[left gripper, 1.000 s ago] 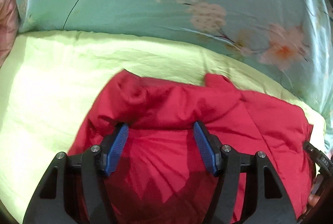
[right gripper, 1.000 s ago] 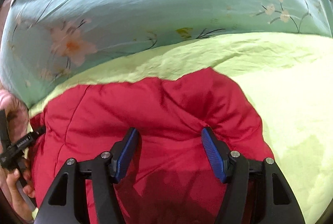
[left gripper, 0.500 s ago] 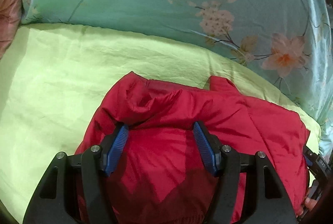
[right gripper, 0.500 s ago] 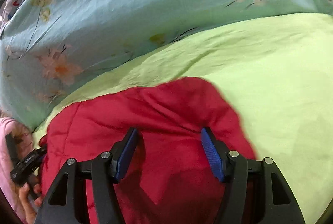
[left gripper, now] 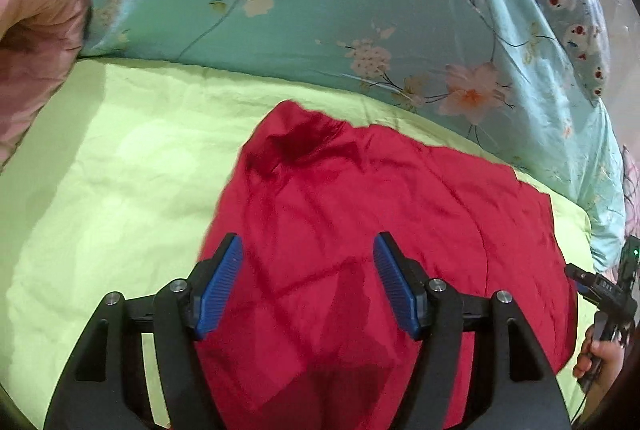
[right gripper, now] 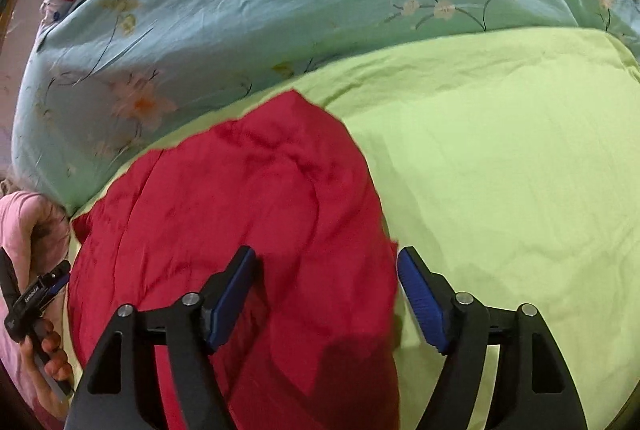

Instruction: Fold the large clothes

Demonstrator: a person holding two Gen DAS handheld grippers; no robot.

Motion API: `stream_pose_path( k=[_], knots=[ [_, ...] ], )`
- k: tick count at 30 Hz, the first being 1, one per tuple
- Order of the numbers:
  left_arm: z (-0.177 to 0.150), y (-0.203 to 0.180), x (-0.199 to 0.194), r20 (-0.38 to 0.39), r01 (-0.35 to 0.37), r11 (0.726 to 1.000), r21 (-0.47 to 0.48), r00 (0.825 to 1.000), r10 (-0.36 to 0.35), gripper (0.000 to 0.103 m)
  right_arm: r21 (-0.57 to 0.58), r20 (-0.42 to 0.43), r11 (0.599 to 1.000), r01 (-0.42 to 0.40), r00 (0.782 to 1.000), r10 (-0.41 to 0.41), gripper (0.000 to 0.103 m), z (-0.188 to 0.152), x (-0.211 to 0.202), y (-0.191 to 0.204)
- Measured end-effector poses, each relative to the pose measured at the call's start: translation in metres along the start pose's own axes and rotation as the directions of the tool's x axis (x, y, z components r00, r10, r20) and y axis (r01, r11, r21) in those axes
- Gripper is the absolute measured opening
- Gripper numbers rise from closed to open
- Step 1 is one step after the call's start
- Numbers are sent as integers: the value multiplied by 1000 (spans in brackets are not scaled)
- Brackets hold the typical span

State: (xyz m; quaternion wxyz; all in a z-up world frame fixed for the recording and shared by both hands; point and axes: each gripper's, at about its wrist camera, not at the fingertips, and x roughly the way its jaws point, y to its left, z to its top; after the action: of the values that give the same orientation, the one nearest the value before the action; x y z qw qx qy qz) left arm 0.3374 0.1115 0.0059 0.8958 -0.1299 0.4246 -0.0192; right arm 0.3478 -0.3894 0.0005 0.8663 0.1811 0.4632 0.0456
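Observation:
A red padded garment [left gripper: 380, 214] lies folded in a compact block on the lime-green bedsheet [left gripper: 112, 166]; it also shows in the right wrist view [right gripper: 248, 198]. My left gripper [left gripper: 308, 266] is open and empty, hovering above the garment's near left part. My right gripper [right gripper: 326, 278] is open and empty, above the garment's right edge, one finger over the sheet [right gripper: 500, 170]. The right gripper shows at the right edge of the left wrist view [left gripper: 608, 294]; the left gripper shows at the left edge of the right wrist view [right gripper: 36, 298].
A teal floral quilt [left gripper: 320, 10] is heaped along the far side of the bed, also in the right wrist view [right gripper: 240, 2]. A pink cloth [left gripper: 36, 30] lies at the far left. A cartoon-print pillow [left gripper: 568, 10] sits behind the quilt.
Both grippers have lifted and drawn back from the garment. The bunched fold between the left fingers now lies flatter. The right gripper has shifted right over the garment's edge.

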Motion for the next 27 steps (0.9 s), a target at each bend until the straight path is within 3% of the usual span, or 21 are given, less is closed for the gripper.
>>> stream_pose_path(
  k=[7,12,20,27],
  knots=[
    [-25,26,-18,-33,8,1000,-15,999,-8,79,3,-30,998,-56,998,56,85,-24,-9,-7],
    [-35,46,-27,-58,20,999,-46,998,-23,80,21,-61,996,-87,994,88,87,-40,-13,-13],
    [-43,59,-17,-107,126,988,-84,985,-135,83,11,-84,994,-110,990,110,89,-50,-16,-18],
    [-43,63,2,-150,197,969,-147,964,-218,88,65,-125,979,-192,972,199,93,-46,2,-24]
  ],
)
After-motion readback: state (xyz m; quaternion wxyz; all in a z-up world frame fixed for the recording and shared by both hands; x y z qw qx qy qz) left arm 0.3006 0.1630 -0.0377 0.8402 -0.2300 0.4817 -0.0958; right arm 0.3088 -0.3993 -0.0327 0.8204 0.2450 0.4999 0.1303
